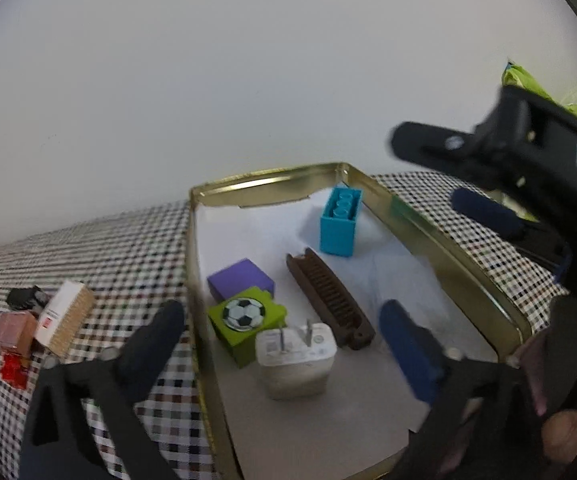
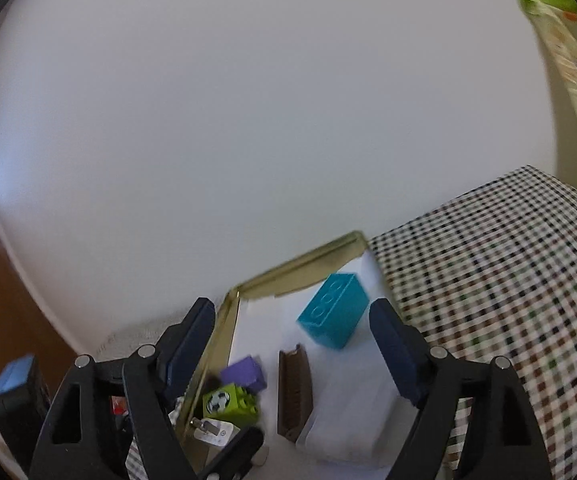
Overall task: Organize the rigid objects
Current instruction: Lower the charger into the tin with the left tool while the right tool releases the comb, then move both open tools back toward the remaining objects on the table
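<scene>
A gold tin tray (image 1: 440, 236) lined with white paper holds a blue brick (image 1: 339, 224), a purple block (image 1: 240, 278), a green brick with a football sticker (image 1: 246, 322), a brown comb (image 1: 328, 300) and a white charger plug (image 1: 296, 358). My left gripper (image 1: 284, 336) is open, its fingers either side of the plug and just above it. My right gripper (image 2: 292, 332) is open and empty, raised over the tray's far end; it also shows at the right of the left wrist view (image 1: 448, 168). The tray (image 2: 300, 264), blue brick (image 2: 334, 310) and comb (image 2: 294, 392) lie below it.
On the checked tablecloth (image 1: 128, 248) left of the tray lie a white and tan box (image 1: 64, 322), a pink block (image 1: 12, 330), a red piece (image 1: 12, 370) and a small black item (image 1: 26, 298). A white wall stands behind. A green bag (image 1: 536, 84) is at far right.
</scene>
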Motion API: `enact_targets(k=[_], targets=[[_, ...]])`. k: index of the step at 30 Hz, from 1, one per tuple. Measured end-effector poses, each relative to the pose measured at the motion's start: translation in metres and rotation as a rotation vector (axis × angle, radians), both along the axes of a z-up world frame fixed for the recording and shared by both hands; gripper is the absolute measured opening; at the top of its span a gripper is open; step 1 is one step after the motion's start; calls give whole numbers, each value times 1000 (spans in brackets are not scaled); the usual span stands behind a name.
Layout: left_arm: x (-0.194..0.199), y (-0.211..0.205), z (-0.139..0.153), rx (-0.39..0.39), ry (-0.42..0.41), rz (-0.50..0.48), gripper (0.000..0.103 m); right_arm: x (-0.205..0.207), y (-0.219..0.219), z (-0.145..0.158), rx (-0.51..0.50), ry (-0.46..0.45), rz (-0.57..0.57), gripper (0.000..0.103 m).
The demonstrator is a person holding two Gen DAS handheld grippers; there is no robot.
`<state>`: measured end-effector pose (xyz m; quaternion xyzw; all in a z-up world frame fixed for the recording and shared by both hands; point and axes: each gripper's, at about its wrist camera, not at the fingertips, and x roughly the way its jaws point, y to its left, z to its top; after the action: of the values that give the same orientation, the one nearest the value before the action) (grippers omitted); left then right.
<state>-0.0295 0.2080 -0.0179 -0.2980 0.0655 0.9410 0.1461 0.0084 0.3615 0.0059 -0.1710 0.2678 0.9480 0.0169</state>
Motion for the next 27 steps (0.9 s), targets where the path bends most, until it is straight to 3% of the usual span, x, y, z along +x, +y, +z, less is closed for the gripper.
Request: enact_targets(k=[7, 13, 23, 27], targets=[[1, 0, -1, -22, 18, 17, 102, 5, 7, -3, -42, -6, -49, 82], [1, -8, 2, -2, 33, 28, 102, 12, -2, 2, 30, 1, -121, 82], [-2, -24, 5, 8, 69, 79, 102, 39, -26, 20, 209, 59, -332, 82], [-1, -33, 5, -6, 104, 111, 102, 50, -23, 29, 265, 123, -434, 97]])
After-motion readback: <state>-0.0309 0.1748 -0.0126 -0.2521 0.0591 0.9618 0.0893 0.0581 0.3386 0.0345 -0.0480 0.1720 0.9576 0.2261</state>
